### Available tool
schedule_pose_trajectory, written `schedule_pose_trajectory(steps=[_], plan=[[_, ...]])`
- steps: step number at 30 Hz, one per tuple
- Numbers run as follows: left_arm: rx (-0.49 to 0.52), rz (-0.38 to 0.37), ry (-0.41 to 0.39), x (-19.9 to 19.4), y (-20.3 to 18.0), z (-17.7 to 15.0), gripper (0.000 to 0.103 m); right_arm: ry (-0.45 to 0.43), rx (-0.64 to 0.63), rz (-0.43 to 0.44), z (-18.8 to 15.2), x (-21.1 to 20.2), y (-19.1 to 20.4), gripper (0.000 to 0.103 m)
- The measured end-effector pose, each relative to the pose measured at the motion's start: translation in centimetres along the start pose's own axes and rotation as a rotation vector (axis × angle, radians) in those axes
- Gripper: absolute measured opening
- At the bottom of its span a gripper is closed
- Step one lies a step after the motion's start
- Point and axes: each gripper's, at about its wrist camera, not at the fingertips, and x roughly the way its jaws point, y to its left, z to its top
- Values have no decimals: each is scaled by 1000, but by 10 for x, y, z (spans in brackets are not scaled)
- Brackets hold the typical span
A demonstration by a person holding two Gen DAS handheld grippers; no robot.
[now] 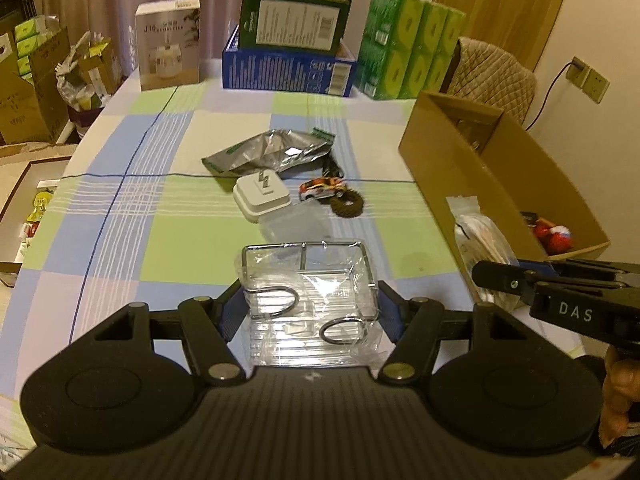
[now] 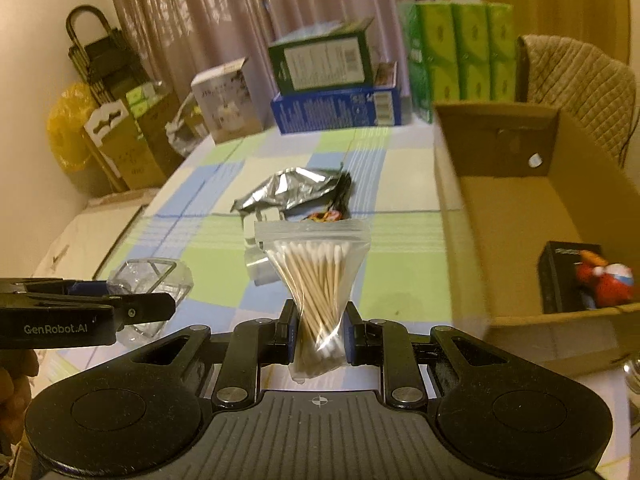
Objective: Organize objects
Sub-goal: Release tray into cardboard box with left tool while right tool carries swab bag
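So we've got a table (image 1: 168, 240) with a checked green, blue and white cloth. Near the middle there's a crumpled silver foil pouch (image 1: 272, 152), a white plug adapter (image 1: 262, 196) just in front of it, and a little toy car (image 1: 322, 189) touching a brown ring (image 1: 347, 203). Open cardboard box (image 1: 432, 148) sits on the right edge. Along the far edge: a white carton (image 1: 168, 46), a blue box (image 1: 288, 70) and green tissue packs (image 1: 404, 46).

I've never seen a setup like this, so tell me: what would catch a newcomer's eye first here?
Probably the two black handheld grippers, each clamped on something: the right gripper pinches a zip bag of cotton swabs, and the left gripper holds a wire rack wrapped in clear plastic. Next, the open cardboard box on the right of the checked tablecloth, with a red toy inside.
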Motion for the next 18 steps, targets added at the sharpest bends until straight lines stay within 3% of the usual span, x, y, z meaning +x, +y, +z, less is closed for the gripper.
schedule_pose_trajectory(steps=[9,18], plan=[[33,-28,-47,-35,-37,3,62,-74,36,-39,-3,-53,-17,19],[79,-87,-56,-44,-79,7,62,-111,77,-97,-3,-87,-48,19]])
